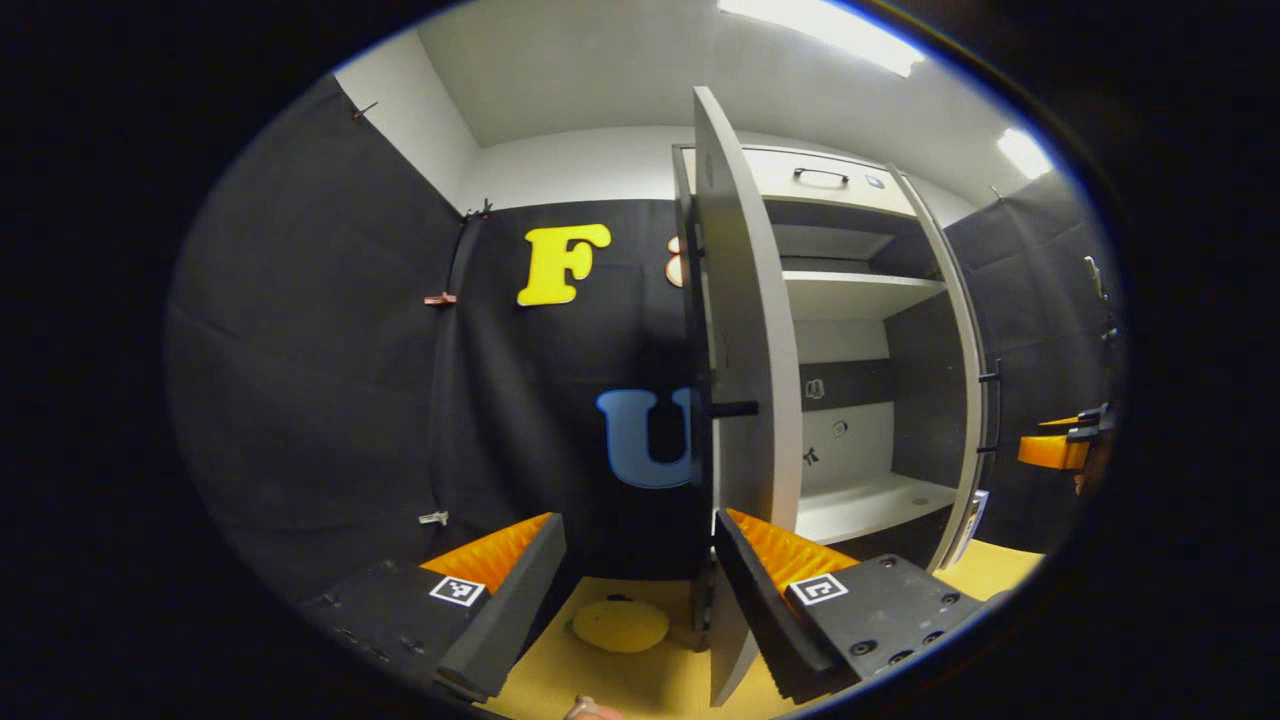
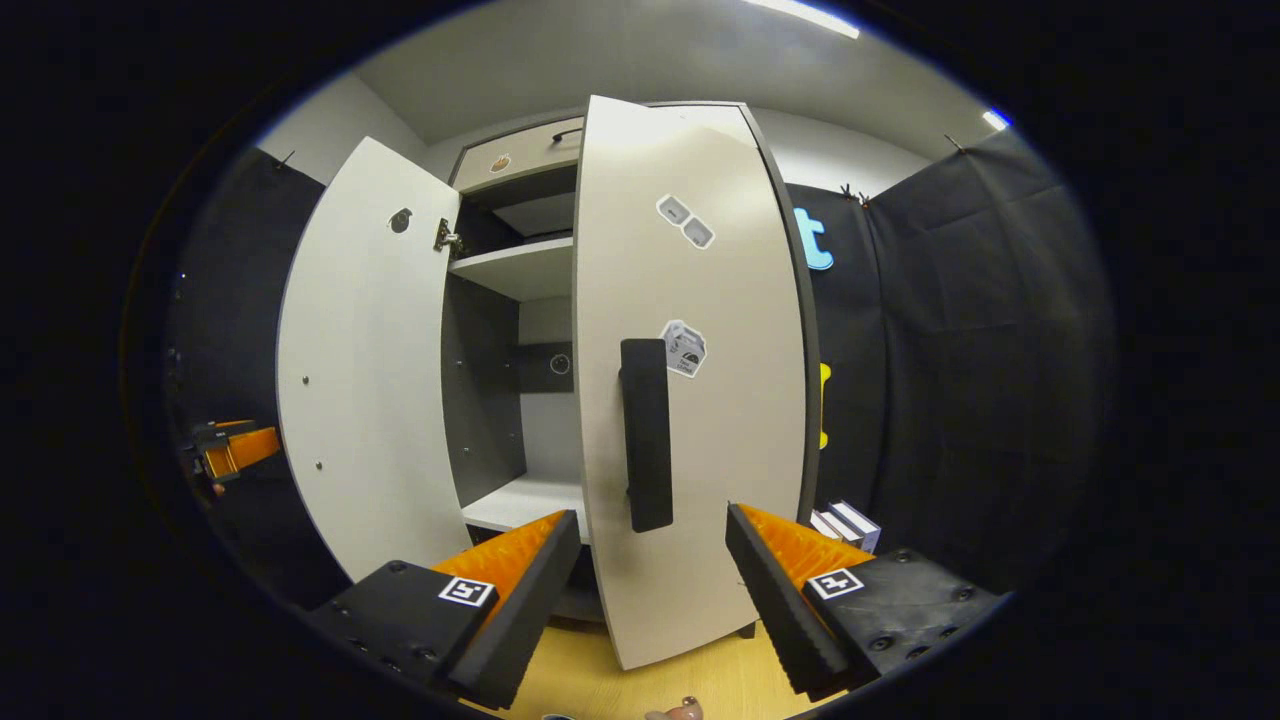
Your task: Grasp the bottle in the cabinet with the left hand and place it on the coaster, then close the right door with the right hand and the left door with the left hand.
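Left gripper (image 1: 640, 580): jaws spread wide with nothing between them; it faces the near edge of the left door (image 1: 740, 400), which stands out toward the camera, edge-on.
Left door handle (image 1: 733, 409): a dark bar sticking out from the door's left face, above and just right of the gap between the fingers.
Coaster (image 1: 620, 626): a round yellow disc lying flat on the wooden table (image 1: 640, 680), low in the left gripper view between the two fingers, just left of the left door's bottom corner. No bottle stands on it that I can make out.
Cabinet (image 1: 860, 400): pale shelves and dark side walls; the lower shelf (image 1: 865, 505) looks bare from here.
Right gripper (image 2: 650, 590): jaws wide apart, gripping nothing, pointed at the outer face of the right door (image 2: 700, 400).
Right door: partly swung in, its dark vertical handle (image 2: 646, 435) above the gap between the fingers, apart from both.
Left door in the right gripper view (image 2: 365, 370): swung wide to the left.
Books (image 2: 845, 522): a small stack at the far right, beside the cabinet's foot.
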Demonstrator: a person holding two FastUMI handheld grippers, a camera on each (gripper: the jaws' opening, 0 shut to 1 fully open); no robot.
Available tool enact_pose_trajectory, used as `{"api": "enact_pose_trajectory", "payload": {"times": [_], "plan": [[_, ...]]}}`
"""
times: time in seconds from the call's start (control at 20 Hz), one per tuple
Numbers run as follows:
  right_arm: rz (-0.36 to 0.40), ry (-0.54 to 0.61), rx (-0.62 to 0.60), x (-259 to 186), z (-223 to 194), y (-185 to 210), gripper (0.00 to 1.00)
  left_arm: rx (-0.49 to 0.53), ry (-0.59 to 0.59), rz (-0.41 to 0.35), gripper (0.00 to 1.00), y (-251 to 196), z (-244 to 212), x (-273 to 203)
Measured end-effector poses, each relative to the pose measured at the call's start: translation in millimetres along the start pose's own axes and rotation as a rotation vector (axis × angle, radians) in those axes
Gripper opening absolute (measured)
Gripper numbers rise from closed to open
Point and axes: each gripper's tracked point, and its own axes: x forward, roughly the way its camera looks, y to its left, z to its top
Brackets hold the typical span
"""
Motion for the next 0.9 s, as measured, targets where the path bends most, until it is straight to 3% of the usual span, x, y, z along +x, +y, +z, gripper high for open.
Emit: {"api": "enact_pose_trajectory", "payload": {"times": [0.45,0.9], "plan": [[-0.084,0.039,-0.001,-22.7,-11.8,-12.1,0.97,-0.021,-0.007,-0.058,0.92,-9.1,-3.6,17.0],[0.002,0.016,-0.014,7.0,-4.2,-11.3,0.98,-0.036,0.0,-0.095,0.92,-57.0,0.0,22.4]]}}
